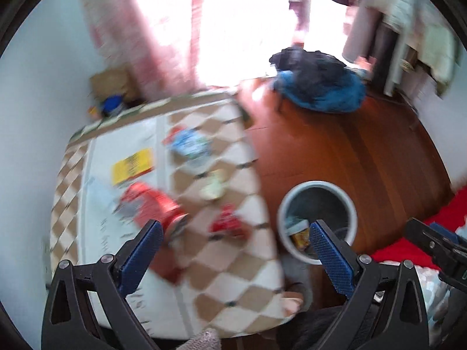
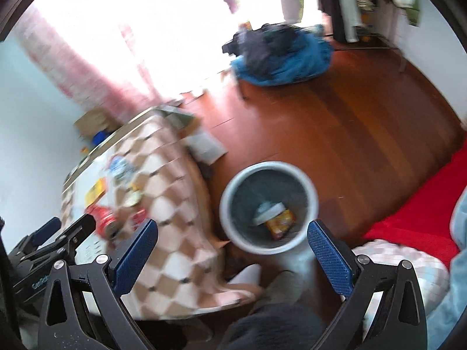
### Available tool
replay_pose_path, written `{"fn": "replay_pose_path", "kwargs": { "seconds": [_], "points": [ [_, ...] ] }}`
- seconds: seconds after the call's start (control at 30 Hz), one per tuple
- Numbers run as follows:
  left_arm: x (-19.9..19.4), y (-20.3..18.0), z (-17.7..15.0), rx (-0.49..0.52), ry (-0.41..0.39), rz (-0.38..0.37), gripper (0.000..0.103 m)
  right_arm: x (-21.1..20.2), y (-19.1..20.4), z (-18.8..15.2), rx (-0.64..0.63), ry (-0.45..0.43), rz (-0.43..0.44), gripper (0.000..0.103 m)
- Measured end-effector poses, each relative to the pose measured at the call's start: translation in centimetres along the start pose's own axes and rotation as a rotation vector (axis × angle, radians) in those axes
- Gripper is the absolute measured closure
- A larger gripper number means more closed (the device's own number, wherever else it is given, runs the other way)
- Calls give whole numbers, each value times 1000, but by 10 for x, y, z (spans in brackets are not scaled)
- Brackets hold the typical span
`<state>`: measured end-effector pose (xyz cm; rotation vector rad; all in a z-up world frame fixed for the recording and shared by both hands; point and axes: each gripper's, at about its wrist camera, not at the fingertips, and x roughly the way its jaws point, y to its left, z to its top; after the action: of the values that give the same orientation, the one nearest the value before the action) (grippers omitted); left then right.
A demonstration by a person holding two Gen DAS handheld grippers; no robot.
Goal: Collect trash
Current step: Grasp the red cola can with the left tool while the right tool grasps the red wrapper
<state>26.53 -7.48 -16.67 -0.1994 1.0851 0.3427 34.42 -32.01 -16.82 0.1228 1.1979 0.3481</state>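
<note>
On the table [image 1: 239,285] with its brown-and-white checked cloth, several pieces of litter are lying: a crushed red drink can [image 1: 154,207], a crumpled red wrapper [image 1: 227,224], a yellow card [image 1: 132,165] and a blue-and-white packet [image 1: 189,144]. The left hand-held gripper [image 1: 236,250] is hovering released and empty, the can sitting just beyond its left finger, long axis slanting away to the upper left. The right hand-held gripper [image 2: 233,245], also spread and empty, is hanging over the round grey waste bin [image 2: 233,180] on the floor, so the left looks nearer.
</note>
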Motion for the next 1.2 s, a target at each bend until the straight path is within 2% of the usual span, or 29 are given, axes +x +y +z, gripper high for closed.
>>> {"fn": "replay_pose_path", "kwargs": {
  "seconds": [0.13, 0.23, 0.3, 0.33, 0.37, 0.5, 0.53, 0.6, 0.73, 0.83, 0.9, 1.0, 1.2],
  "points": [
    [34, 78, -9, -150, 76, 87, 0, 51, 62, -5, -62, 70, 47, 0],
    [60, 117, -17, -226, 121, 116, 1, 98, 91, -10, -54, 133, 71, 0],
    [80, 141, -19, -271, 162, 97, 1, 135, 107, -15, -28, 191, 86, 10],
    [85, 146, -20, -282, 173, 88, 1, 149, 111, -17, -15, 213, 90, 20],
    [96, 153, -19, -298, 193, 65, 1, 163, 114, -19, 2, 237, 90, 25],
    [125, 157, -15, -338, 258, -17, 1, 204, 128, -27, 28, 271, 91, 25],
    [130, 153, -11, -349, 272, -34, 1, 210, 130, -27, 31, 279, 98, 28],
    [145, 150, -4, -382, 311, -75, 1, 219, 135, -29, 33, 289, 106, 38],
    [173, 147, 5, -439, 368, -125, 1, 221, 140, -28, -1, 274, 71, 67],
    [188, 144, 8, -447, 391, -107, 3, 220, 138, -24, -2, 270, 55, 74],
    [190, 142, 10, -439, 378, -89, 13, 216, 136, -23, -10, 264, 50, 77],
    [186, 136, 13, -350, 355, -54, 14, 213, 137, -21, -24, 262, 51, 80],
    [179, 113, 9, 31, 318, 80, 14, 207, 146, -20, -36, 268, 98, 76]
  ]
}}
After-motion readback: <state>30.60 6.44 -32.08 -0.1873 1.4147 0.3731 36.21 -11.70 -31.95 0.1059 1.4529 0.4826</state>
